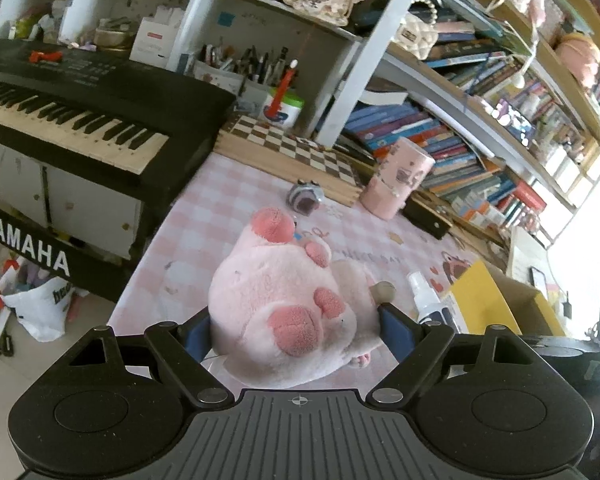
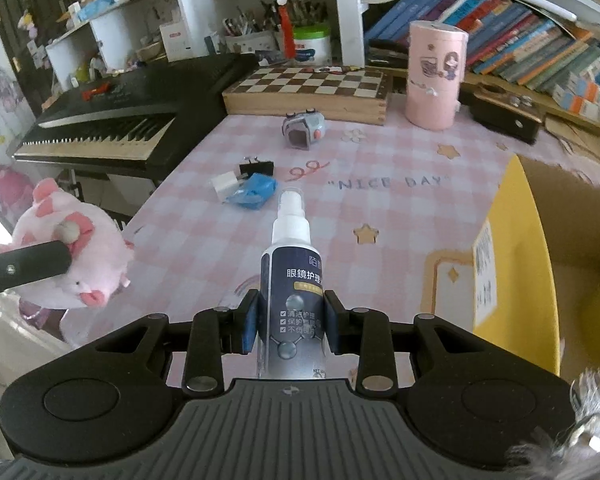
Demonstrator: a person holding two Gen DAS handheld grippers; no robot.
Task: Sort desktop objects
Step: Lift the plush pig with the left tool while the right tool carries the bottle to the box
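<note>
My left gripper [image 1: 296, 334] is shut on a pink plush pig [image 1: 284, 300], its blue pads pressing the toy's sides above the pink checked table [image 1: 204, 216]. From the right wrist view the same plush pig [image 2: 72, 256] hangs off the table's left edge with a black finger across it. My right gripper [image 2: 289, 326] is shut on a white and dark blue spray bottle [image 2: 290, 280], nozzle pointing away; that bottle [image 1: 428, 300] also shows to the pig's right. On the table [image 2: 400, 216] lie a grey-purple toy [image 2: 304, 126], a black binder clip [image 2: 256, 168], a white plug [image 2: 225, 186] and a blue crumpled item [image 2: 254, 194].
A yellow-sided cardboard box [image 2: 516, 264] stands open at the right. A chessboard box [image 2: 308, 92] and a pink cylinder [image 2: 436, 76] sit at the back, a black keyboard [image 2: 132, 120] on the left, bookshelves [image 1: 480, 132] behind. A white plastic bag [image 1: 40, 304] lies on the floor.
</note>
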